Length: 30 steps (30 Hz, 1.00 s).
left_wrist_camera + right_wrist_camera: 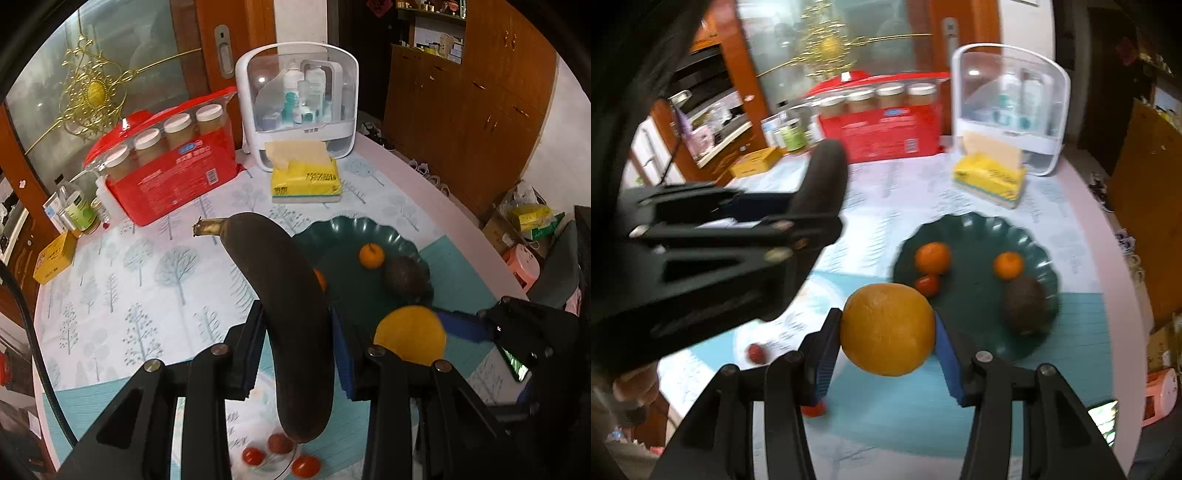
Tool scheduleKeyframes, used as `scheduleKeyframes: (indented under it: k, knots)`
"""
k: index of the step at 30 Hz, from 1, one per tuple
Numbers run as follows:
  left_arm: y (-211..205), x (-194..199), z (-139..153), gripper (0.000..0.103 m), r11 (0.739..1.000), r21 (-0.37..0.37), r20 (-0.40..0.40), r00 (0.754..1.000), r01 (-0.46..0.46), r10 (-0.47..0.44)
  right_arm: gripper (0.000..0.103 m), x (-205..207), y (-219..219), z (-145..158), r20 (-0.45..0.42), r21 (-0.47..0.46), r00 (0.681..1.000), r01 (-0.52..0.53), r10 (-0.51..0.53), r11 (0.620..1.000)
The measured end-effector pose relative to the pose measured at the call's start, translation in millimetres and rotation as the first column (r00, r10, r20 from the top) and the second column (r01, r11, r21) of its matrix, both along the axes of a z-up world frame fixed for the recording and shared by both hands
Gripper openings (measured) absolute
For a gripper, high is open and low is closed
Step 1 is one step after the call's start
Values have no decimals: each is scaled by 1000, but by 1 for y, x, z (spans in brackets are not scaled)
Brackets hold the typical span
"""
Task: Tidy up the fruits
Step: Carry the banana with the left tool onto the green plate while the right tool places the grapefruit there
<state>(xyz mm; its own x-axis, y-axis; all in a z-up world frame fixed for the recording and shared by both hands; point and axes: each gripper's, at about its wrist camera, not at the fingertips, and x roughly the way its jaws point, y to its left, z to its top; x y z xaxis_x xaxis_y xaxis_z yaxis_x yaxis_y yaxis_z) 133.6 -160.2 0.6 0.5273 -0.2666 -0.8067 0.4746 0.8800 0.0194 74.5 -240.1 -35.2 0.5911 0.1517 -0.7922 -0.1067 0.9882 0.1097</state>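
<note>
My left gripper [297,332] is shut on a dark, overripe banana [284,295] and holds it above the table, stem pointing away. My right gripper [886,332] is shut on a large orange [888,328], held just before the dark green scalloped plate [960,229]. The plate holds two small tangerines [932,257], a small tomato [927,285] and an avocado [1027,308]. The orange [410,334] and plate [351,225] also show in the left wrist view. Small red fruits [304,465] lie on the table below the banana.
A red pack of jars [166,166], a white cosmetics case [295,99] and a yellow tissue pack [306,181] stand at the back of the table. A yellow box [53,258] and small jars sit at the left edge. Wooden cabinets stand on the right.
</note>
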Motion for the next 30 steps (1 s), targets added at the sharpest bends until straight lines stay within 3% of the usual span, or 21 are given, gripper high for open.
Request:
scheduleKeyframes:
  k: [9,17,23,27,28,30]
  knots:
    - [-32,55,-40,33,995,-98,-103,995,-20,10,50,48,-59,-43,-91,28,993,84,-81,996]
    - [-58,85,-92,33,997,-65,-190,982,-28,15,50,58,-67,-95,-197,36,976,101,-93,994]
    - [-84,88,-119,33,1000,-27,-210,977,15,-20,52,61,-74,-112,-238,33,964,130,-119,991]
    - [-92,90,-134,35,999,39,-227,974,22,-12,52,60,-73,-112,-212,26,971,121,-113,992]
    - [-93,89,-133,36,999,43,-214,977,25,-15,52,60,-72,-111,-208,19,972,118,-112,993]
    - [-95,85,-127,55,998,59,-173,985,34,-23,52,60,-70,-111,-205,10,972,116,-111,993]
